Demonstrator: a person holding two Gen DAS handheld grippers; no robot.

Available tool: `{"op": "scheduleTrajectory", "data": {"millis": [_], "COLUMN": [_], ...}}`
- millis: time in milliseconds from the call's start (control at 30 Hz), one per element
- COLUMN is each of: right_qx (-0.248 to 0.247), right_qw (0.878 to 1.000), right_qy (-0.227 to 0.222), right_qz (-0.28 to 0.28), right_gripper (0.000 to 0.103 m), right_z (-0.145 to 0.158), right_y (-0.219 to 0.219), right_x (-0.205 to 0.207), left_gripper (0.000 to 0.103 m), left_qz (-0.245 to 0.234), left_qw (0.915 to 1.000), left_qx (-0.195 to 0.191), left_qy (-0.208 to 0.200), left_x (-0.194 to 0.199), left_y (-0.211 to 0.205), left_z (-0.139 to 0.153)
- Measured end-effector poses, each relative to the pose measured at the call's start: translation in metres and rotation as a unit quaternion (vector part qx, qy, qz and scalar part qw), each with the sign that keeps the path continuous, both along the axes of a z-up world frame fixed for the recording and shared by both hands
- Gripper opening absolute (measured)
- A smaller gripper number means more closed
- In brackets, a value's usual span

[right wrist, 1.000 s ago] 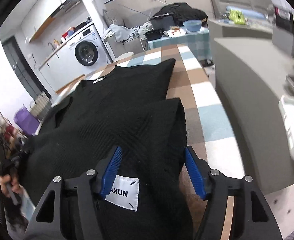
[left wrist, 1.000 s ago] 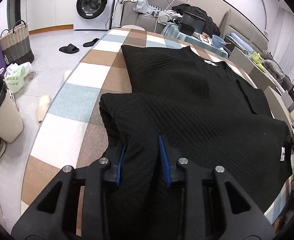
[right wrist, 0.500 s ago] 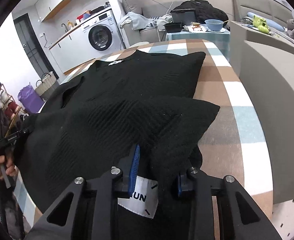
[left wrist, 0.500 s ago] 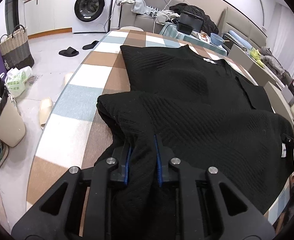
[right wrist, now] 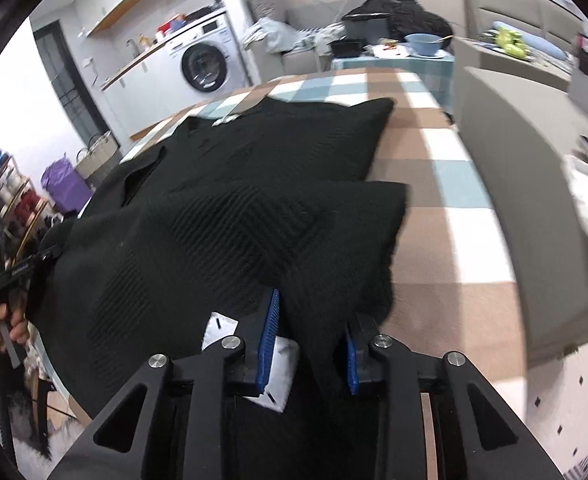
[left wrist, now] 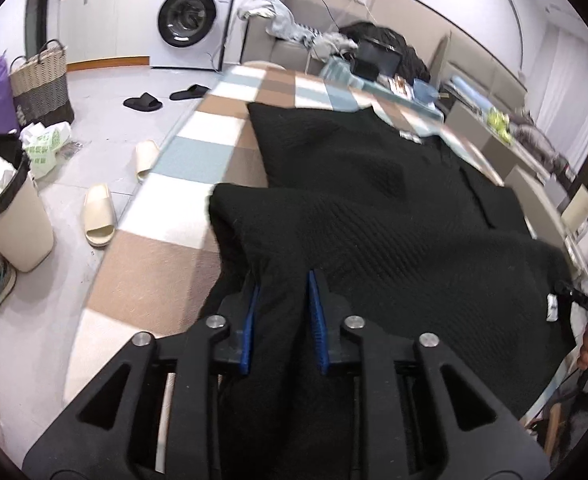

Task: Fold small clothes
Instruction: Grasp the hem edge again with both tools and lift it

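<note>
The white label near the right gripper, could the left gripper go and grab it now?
Probably not: the left gripper is closed on its own corner of the black sweater, its jaws easing open. The white label lies at the right gripper.

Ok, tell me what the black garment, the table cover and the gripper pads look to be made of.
Black garment: seemingly a matte knit, judging by its raised diagonal ribbing and soft folds. Table cover: probably woven cloth or a printed mat; the checks in tan, white and pale blue are flat and dull, so fibre is unclear. Pads: blue, finely ridged, likely rubber or soft plastic, on hard black plastic-looking fingers.
</note>
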State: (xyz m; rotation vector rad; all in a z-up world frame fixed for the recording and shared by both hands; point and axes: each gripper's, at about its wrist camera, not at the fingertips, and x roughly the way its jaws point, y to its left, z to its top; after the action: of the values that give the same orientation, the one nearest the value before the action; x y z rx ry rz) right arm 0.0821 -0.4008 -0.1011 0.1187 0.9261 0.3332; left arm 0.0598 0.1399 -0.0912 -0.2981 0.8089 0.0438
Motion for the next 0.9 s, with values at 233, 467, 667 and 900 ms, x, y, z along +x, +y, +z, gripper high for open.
{"op": "scheduleTrajectory", "data": {"millis": [233,467,667,900], "right_qx": [0.044,0.048,0.053,0.04], "right_qw": [0.998,0.996,0.99,0.996], "right_qy": [-0.034,-0.076,-0.126,-0.029], "right_qz": [-0.027,-0.02,-0.043,-0.074], "right_gripper": [0.032,0.005,0.005,0.006], "right_z": [0.01,0.023,0.055,0.014], "right_y": [-0.019,-0.009,-0.014,-0.013], "right_x": [-0.009,-0.004,0.013,0.061], "left_gripper": [0.013,0.001,0.001,0.002], "left_qz": [0.003,0.004,0.012,0.033], "left_qw": [0.9996,0.9977,0.9968,0.999], "left_qx": [0.005,0.014,0.02,-0.022], "left_qy": [-0.028,-0.066,-0.077,-0.021], "left_x": [-0.007,-0.005,0.023,0.061], "left_y": [0.012,0.01,0.016,0.033], "left_z": [0.011,0.031,0.045,0.011]}}
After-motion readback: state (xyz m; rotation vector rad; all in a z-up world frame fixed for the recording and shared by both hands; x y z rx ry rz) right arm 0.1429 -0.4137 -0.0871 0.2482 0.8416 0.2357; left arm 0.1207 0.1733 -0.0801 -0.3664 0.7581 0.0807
